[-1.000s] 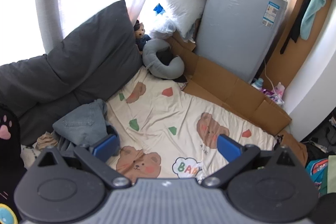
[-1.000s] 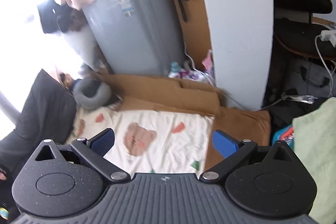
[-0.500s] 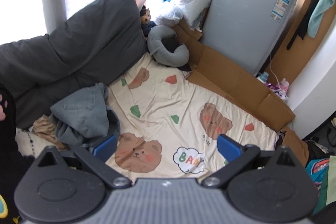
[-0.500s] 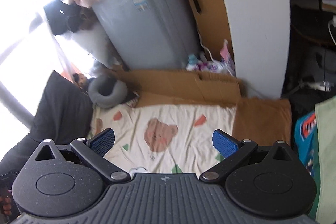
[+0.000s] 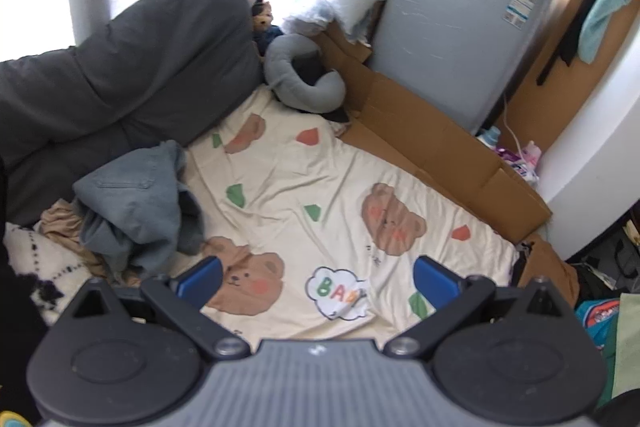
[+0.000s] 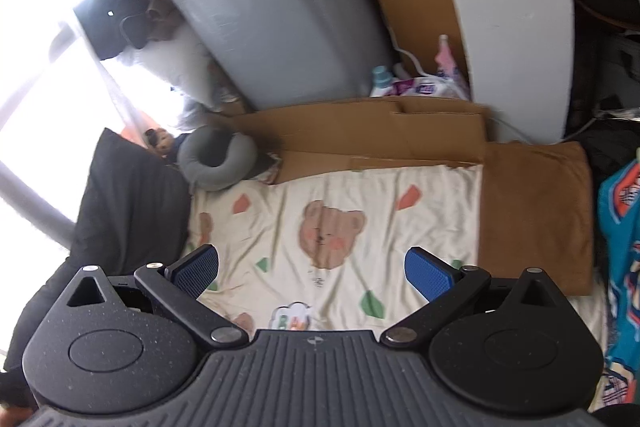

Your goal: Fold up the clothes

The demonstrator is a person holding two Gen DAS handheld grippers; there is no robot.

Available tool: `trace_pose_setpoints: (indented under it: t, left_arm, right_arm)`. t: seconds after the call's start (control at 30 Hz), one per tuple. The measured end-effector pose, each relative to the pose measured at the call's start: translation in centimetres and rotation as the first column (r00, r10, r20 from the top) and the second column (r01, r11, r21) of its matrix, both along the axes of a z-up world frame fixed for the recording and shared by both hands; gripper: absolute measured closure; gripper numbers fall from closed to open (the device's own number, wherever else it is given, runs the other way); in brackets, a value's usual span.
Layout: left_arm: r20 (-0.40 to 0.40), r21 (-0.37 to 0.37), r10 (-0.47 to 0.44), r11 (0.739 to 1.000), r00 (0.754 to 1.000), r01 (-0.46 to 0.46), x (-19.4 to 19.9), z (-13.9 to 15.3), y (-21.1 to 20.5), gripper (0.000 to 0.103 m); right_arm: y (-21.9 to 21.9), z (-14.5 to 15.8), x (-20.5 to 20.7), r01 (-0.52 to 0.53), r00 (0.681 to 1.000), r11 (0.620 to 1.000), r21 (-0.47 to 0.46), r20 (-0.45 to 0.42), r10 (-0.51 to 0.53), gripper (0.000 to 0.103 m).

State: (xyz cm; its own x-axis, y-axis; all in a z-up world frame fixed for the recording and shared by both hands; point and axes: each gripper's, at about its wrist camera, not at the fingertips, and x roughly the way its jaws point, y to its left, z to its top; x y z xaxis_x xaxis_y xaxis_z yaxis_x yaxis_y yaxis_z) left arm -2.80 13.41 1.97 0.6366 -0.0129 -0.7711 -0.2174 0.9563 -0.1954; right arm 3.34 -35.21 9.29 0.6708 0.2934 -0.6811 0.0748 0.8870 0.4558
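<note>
Grippers, left (image 5: 318, 281) and right (image 6: 312, 269), hover above bear-print sheet (image 5: 320, 187), fingers spread wide, empty.

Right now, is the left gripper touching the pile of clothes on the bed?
Cannot tell. In the left wrist view the open left gripper has one finger overlapping the edge of the pile of clothes, but height above it isn't shown.

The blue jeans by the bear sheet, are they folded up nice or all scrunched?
Scrunched. The blue jeans sit in a crumpled heap with loose bunched folds, at the bear sheet's edge.
</note>
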Motion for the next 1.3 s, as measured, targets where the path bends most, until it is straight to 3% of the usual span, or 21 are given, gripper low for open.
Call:
trace_pose_setpoints:
  t: [0.37,0.57,0.67,0.93,1.07,1.3]
  left_arm:
    - [0.011,0.018,-0.095,0.995,0.995,0.095,-0.1,-2.1,-4.9,0.001]
    - [0.026,0.054,-0.141,0.989,0.99,0.14,-0.9,-2.5,-5.9,0.001]
    - [0.028,0.085,-0.152,0.985,0.988,0.149,-1.4,-2.8,-6.2,0.001]
    - [0.017,0.084,-0.147,0.986,0.989,0.145,-2.0,-4.2,-6.4,0.001]
    - [0.021,0.099,-0.187,0.978,0.982,0.184,-2.3,-4.8,-7.1,0.001]
    - [0.012,0.088,-0.19,0.978,0.982,0.188,-2.8,-5.8,-8.1,0.001]
  right_arm:
    - [3.3,-3.3,-2.4,-0.078,0.997,0.978,-0.195,-0.002,0.08,0.001]
    - [3.6,-4.9,-3.8,-0.105,0.994,0.964,-0.245,-0.014,0.105,0.001]
    - [3.7,-5.9,-4.1,-0.118,0.993,0.959,-0.259,-0.029,0.115,0.001]
    - [3.1,-8.1,-5.0,-0.131,0.991,0.95,-0.284,-0.052,0.121,0.001]
    - [2.6,-9.0,-5.3,-0.123,0.992,0.949,-0.292,-0.06,0.11,0.001]
    - [2.8,-9.4,-5.5,-0.125,0.992,0.949,-0.289,-0.043,0.118,0.001]
